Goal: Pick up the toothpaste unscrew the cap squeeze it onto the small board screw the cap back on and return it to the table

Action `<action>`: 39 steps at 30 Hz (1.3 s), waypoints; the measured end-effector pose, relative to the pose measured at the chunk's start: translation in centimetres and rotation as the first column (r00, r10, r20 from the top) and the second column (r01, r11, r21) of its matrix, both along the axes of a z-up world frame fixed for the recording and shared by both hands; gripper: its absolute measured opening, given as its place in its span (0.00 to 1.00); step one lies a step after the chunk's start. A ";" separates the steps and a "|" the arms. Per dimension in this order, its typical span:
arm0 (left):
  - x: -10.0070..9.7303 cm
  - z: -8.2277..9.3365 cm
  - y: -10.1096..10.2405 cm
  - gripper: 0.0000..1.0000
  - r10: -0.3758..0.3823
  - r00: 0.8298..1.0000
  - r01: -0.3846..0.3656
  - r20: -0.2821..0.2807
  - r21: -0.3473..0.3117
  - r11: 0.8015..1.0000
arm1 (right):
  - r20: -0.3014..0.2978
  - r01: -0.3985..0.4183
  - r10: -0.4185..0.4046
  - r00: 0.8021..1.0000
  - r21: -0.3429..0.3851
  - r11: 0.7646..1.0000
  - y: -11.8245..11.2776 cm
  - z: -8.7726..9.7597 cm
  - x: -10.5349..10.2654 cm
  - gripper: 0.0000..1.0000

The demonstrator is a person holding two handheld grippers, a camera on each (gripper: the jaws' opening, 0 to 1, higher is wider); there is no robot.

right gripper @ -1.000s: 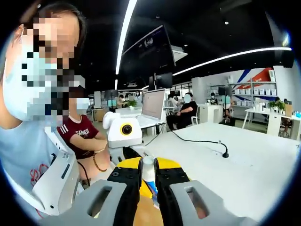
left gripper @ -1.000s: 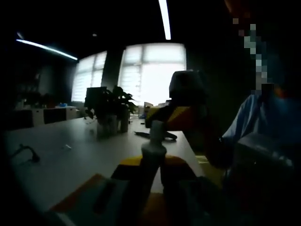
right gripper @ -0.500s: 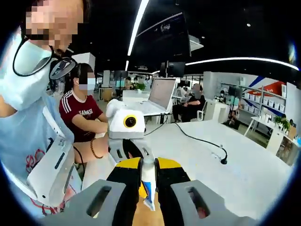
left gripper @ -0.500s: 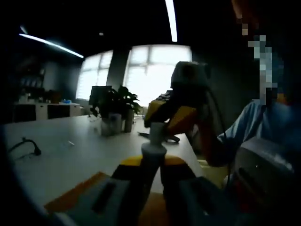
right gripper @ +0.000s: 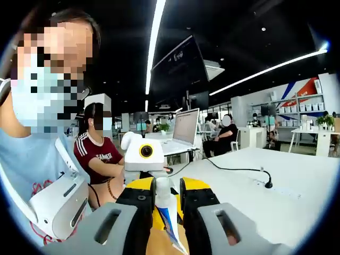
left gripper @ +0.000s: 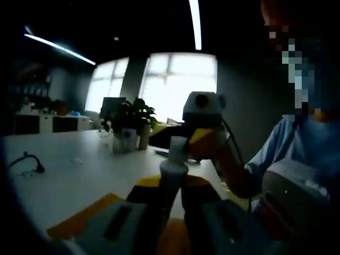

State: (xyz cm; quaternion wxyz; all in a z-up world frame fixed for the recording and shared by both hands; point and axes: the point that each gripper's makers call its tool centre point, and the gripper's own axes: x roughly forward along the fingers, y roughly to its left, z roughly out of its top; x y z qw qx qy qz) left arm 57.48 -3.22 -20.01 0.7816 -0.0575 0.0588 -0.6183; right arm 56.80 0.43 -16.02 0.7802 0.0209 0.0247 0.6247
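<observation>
The white toothpaste tube (left gripper: 172, 172) stands upright between my left gripper's (left gripper: 171, 186) jaws, which are shut on it. Its cap (left gripper: 178, 144) points away from the camera. My right gripper (left gripper: 187, 139) comes in from the right, one dark jaw and one yellow-tipped jaw on either side of the cap. In the right gripper view the white cap (right gripper: 161, 187) sits pinched between my right gripper's (right gripper: 165, 190) yellow-tipped jaws, and a white strip with blue print (right gripper: 169, 226) runs down between them. The left gripper (right gripper: 142, 155) faces this view just beyond the cap.
A long white table (left gripper: 69, 180) stretches away on the left with potted plants (left gripper: 127, 125) and a cable (left gripper: 29, 162). In the right gripper view the table (right gripper: 287, 196) carries a laptop (right gripper: 186, 127) and a cord (right gripper: 239, 171). A seated person in red (right gripper: 98, 156) is behind.
In the left gripper view the right gripper has rolled around the cap and shifted right, so its body now stands upright. Both grips hold. The views have shifted a little with the hands.
</observation>
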 end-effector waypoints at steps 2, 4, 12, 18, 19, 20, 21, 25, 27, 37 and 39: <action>-0.1 0.0 -0.1 0.12 -0.002 1.000 0.002 0.000 0.000 1.000 | -0.001 -0.009 0.009 1.000 0.005 1.000 0.2 0.0 0.0 0.15; 0.0 0.0 -0.2 0.12 0.003 1.000 -0.003 0.004 0.003 1.000 | 0.006 -0.020 0.020 1.000 0.000 1.000 0.5 -0.1 -0.2 0.12; 0.0 -0.2 -0.2 0.11 0.017 1.000 -0.017 0.012 0.017 1.000 | 0.051 0.064 -0.063 0.997 -0.028 0.998 0.7 -0.2 0.0 0.11; 0.6 -0.1 0.0 0.11 0.044 0.999 -0.044 -0.004 0.007 0.999 | 0.126 0.168 -0.157 0.980 -0.080 0.983 0.5 -0.2 0.1 0.14; 0.8 -0.1 0.2 0.11 0.051 0.999 -0.051 -0.011 0.003 0.999 | 0.121 0.164 -0.154 0.981 -0.077 0.983 0.6 -0.3 -0.1 0.18; 1.0 0.0 0.4 0.11 0.059 0.998 -0.059 -0.022 -0.003 0.998 | 0.114 0.165 -0.156 0.981 -0.078 0.983 0.6 -0.3 -0.1 0.20; 0.9 0.0 0.4 0.11 0.059 0.998 -0.059 -0.022 -0.004 0.998 | 0.105 0.169 -0.161 0.981 -0.074 0.983 0.6 -0.4 -0.1 0.20; 1.0 -0.1 0.5 0.11 0.081 0.997 -0.081 0.005 0.013 0.997 | 0.108 0.191 -0.183 0.977 -0.067 0.979 0.4 -0.4 -0.3 0.19; 1.0 -0.1 0.5 0.11 0.081 0.997 -0.081 0.008 0.015 0.997 | 0.109 0.201 -0.194 0.975 -0.064 0.977 0.3 -0.4 -0.5 0.19; 0.9 -0.2 0.4 0.11 0.076 0.997 -0.076 0.007 0.016 0.997 | 0.080 0.235 -0.231 0.970 -0.034 0.972 -0.6 -0.6 -0.6 0.16; 0.8 -0.2 0.4 0.10 0.071 0.997 -0.071 0.006 0.015 0.997 | 0.073 0.236 -0.234 0.970 -0.032 0.971 -0.7 -0.7 -0.4 0.15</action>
